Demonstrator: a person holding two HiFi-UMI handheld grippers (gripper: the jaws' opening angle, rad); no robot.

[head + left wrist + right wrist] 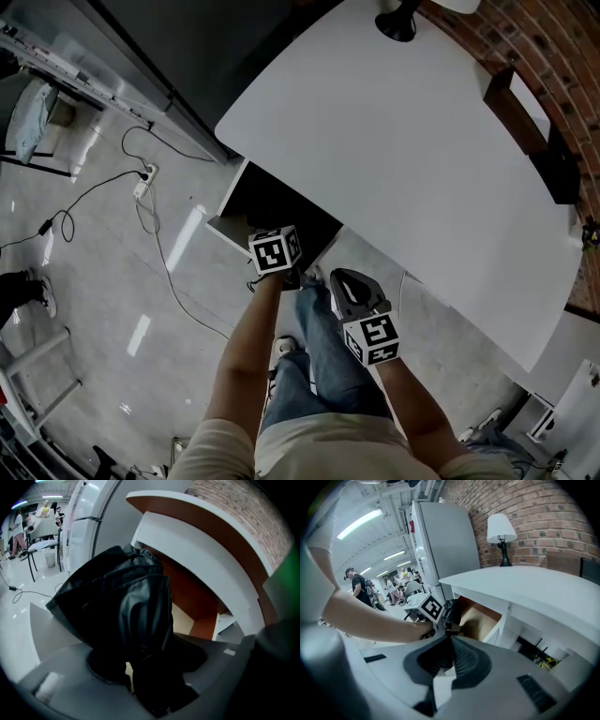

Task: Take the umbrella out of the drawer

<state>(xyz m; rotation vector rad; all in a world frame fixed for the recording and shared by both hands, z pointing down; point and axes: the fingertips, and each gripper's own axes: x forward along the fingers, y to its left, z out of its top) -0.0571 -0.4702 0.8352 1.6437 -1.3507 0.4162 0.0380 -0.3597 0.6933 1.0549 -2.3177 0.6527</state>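
A folded black umbrella (126,611) fills the left gripper view, bunched fabric up and its lower end down between the jaws. My left gripper (150,677) is shut on it, just in front of the open drawer (197,616) under the white table (403,141). From the head view that gripper (281,246) shows only as its marker cube at the drawer's mouth (225,230). My right gripper (349,281) hangs beside it, nearer the person, with its jaws (451,653) shut and nothing between them. Through it I see the left cube and the wooden drawer inside (480,620).
A lamp (501,531) stands at the table's far end by a brick wall. A tall grey cabinet (445,541) rises left of the table. Cables and a power strip (142,183) lie on the floor to the left. The person's legs (323,356) are below the grippers.
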